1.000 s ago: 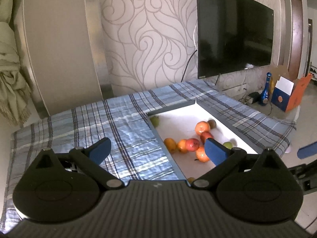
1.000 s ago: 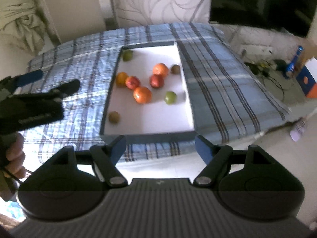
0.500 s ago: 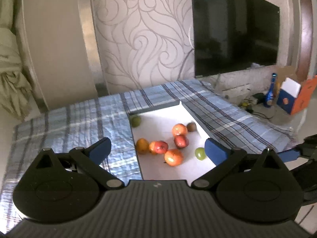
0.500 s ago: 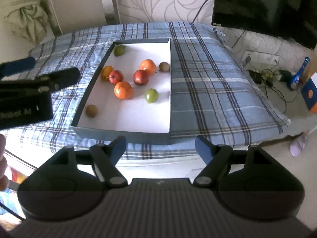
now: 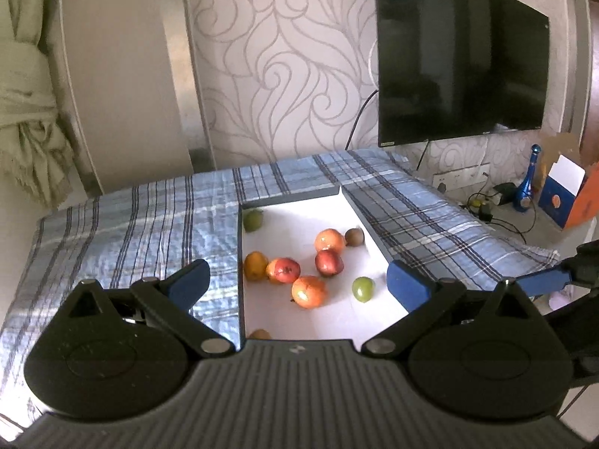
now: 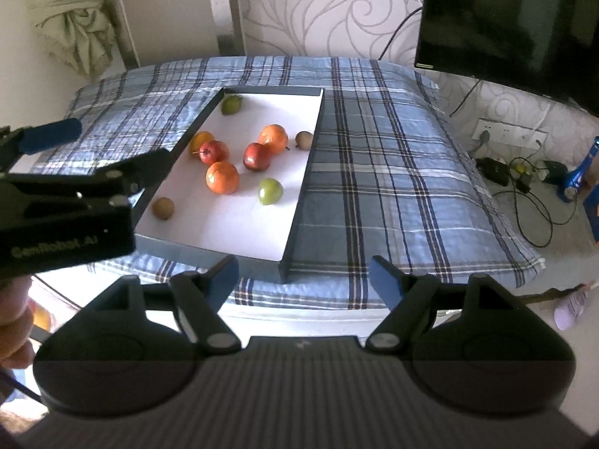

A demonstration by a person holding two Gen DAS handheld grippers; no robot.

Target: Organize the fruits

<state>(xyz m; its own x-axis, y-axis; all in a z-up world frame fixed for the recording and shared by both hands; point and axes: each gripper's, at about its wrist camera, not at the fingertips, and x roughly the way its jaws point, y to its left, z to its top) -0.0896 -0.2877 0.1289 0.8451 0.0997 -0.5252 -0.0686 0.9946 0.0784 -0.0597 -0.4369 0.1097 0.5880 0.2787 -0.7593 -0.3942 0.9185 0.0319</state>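
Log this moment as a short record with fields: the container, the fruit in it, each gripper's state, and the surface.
container: shallow white-floored tray with dark walls, lying on the cloth
fruit in tray: eight loose pieces, including two oranges, two red apples, a green fruit nearer the right wall, a green fruit in the far left corner
left gripper: open, empty, above the tray's near end
right gripper: open, empty, short of the tray's near wall
surface: blue plaid cloth
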